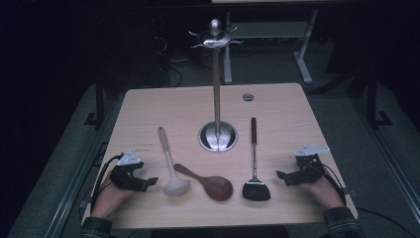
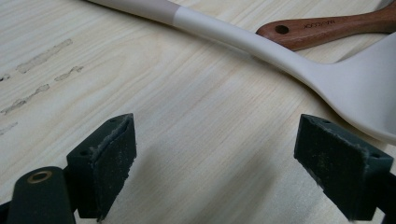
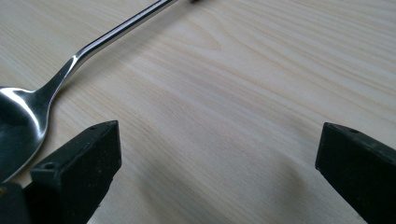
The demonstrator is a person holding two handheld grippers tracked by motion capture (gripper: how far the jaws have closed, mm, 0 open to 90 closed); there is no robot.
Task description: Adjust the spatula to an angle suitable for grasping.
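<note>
Utensils lie in a row along the lower middle of the high view, on a pale wooden worktop [image 1: 148,106]. From left to right: a cream ladle [image 1: 171,171], a brown wooden spoon [image 1: 210,183], and a metal turner [image 1: 255,173] with a dark handle and a dark blade. Behind them, at the centre of the frame, stands a steel hanging rack [image 1: 216,89], its round base on the worktop and its hooks at the top of the pole.

My left claw [image 1: 143,182] rests at the lower left of the high view, just beside the ladle's bowl. It is released, the jaws spread wide with bare wood between them. In the left gripper view the ladle [image 2: 280,56] crosses the upper right of the frame, its bowl near the right-hand jaw, and the wooden spoon's handle [image 2: 327,30] lies behind it.

My right claw [image 1: 283,176] rests at the lower right of the high view, near the turner's blade. It too is released, gripping nothing. In the right gripper view the turner's shiny neck [image 3: 116,30] runs from the top of the frame down to the left edge.
</note>
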